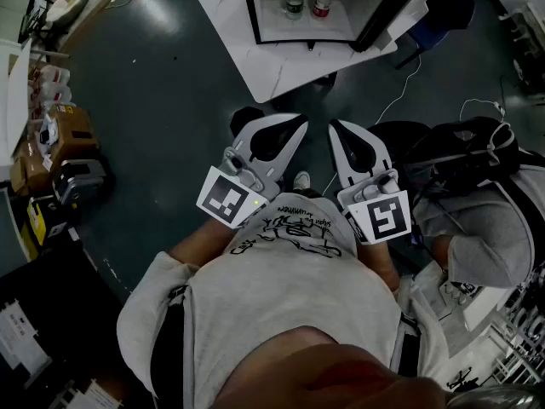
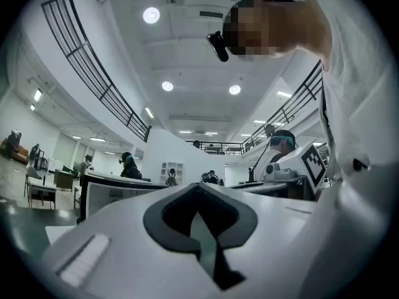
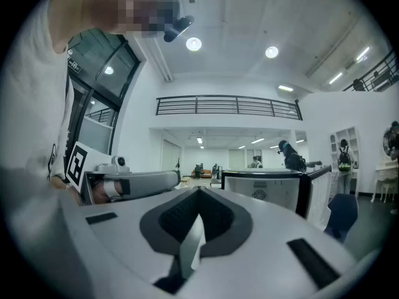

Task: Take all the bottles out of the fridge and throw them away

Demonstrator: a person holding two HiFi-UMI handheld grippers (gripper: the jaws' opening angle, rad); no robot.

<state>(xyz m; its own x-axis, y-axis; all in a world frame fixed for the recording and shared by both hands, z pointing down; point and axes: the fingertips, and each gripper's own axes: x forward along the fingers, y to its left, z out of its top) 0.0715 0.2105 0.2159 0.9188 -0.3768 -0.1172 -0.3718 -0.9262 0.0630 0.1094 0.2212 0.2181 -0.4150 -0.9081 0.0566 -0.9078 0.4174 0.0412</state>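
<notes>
Top centre, fridge [image 1: 252, 7]: door swung open to the right; sits on a white desk [image 1: 272, 71].
Bottles: two upright inside the fridge, side by side. Green-band bottle [image 1: 294, 5] on the left, red-band bottle [image 1: 321, 5] on the right. Can't tell if they touch each other. Nothing is touching either one.
Left tongs [image 1: 300, 126]: closed, nothing between them. Held at the person's chest, mid-frame, tips pointing up-frame toward the desk, well apart from the fridge.
Right tongs [image 1: 335, 126]: closed, empty. Just beside the left pair, same heading.
Person: grey T-shirt [image 1: 281, 288] fills lower centre.
Floor [image 1: 162, 83]: dark. A white cable [image 1: 400, 92] trails right of the desk.
Left edge: cardboard boxes [image 1: 64, 126].
Right side: black bag [image 1: 460, 152].
Gripper views: bright hall with railings; other people at desks in the distance.
</notes>
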